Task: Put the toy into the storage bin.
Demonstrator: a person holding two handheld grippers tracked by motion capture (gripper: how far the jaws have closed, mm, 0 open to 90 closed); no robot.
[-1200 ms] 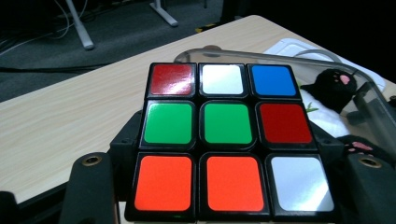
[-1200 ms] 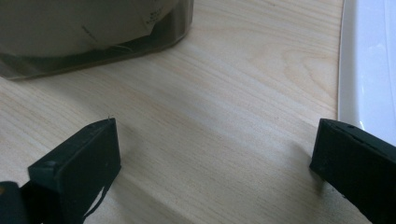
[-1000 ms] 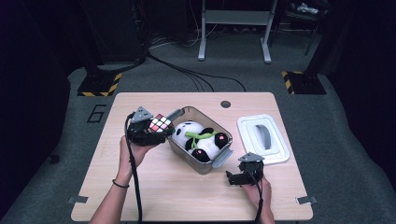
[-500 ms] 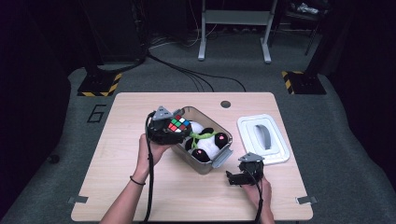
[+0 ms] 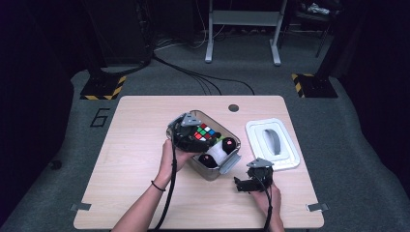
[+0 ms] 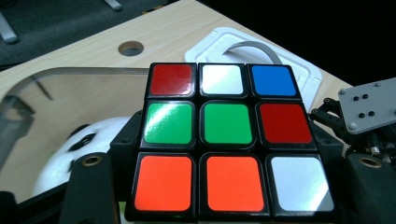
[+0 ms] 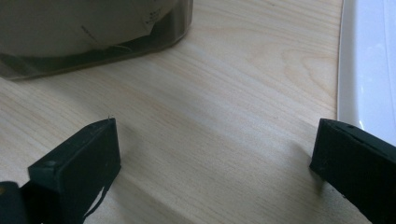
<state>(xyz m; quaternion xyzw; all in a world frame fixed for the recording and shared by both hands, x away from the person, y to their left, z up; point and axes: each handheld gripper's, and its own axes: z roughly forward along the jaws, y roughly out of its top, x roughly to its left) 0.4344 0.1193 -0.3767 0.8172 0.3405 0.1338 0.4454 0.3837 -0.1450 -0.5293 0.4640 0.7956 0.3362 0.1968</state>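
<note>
my left fingers [image 5: 193,137] clamp the scrambled colour-tiled puzzle cube [image 6: 227,140]; lower it gently beside the plush panda [image 5: 216,153] in the clear plastic box [image 5: 212,173]; right fingers [image 7: 210,163] gape empty.

A light wooden table [image 5: 130,164] with rounded corners stands on a grey carpeted floor [image 5: 353,145]. A round cable hole [image 5: 234,108] sits near its far edge. The number 6 [image 5: 99,117] is marked on the floor at the table's far left corner. Two black-and-yellow striped floor plates [image 5: 101,88] lie beyond the table, left and right. Black cables [image 5: 193,75] run across the floor toward a grey metal frame [image 5: 241,29]. The surroundings are dark.
</note>
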